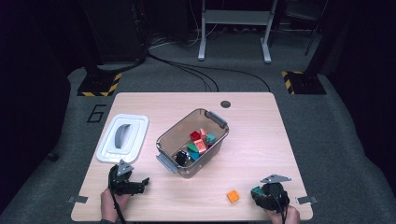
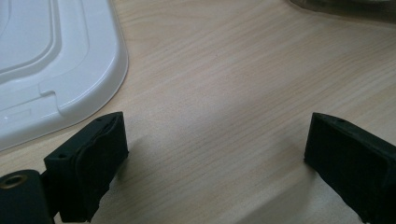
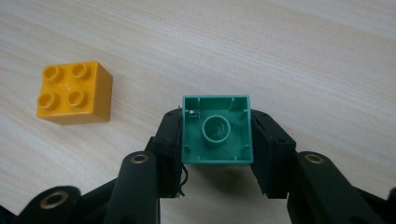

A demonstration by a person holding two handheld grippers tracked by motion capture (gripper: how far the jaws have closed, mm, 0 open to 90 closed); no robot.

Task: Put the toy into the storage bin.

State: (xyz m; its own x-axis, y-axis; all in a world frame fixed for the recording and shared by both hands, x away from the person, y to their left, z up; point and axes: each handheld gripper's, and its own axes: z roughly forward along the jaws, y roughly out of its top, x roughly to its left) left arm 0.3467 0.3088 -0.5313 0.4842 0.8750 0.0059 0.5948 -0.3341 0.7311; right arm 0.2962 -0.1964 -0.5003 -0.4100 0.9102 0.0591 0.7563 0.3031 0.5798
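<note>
Clamped between the right gripper (image 3: 216,140) pads, a green block (image 3: 216,130) is shown hollow-side up; its studs are hidden. Left gripper (image 2: 215,154) jaws are spread wide.

table (image 3: 280,42): matt pale wood grain | green brick (image 3: 217,130): glossy plastic | lid (image 2: 51,60): smooth white plastic

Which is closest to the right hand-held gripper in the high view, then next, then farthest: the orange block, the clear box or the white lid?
From the right hand-held gripper, which grips a green block:
1. Orange block, just beside it on the table's near edge.
2. Clear box, mid-table.
3. White lid, far across on the left side.
</note>
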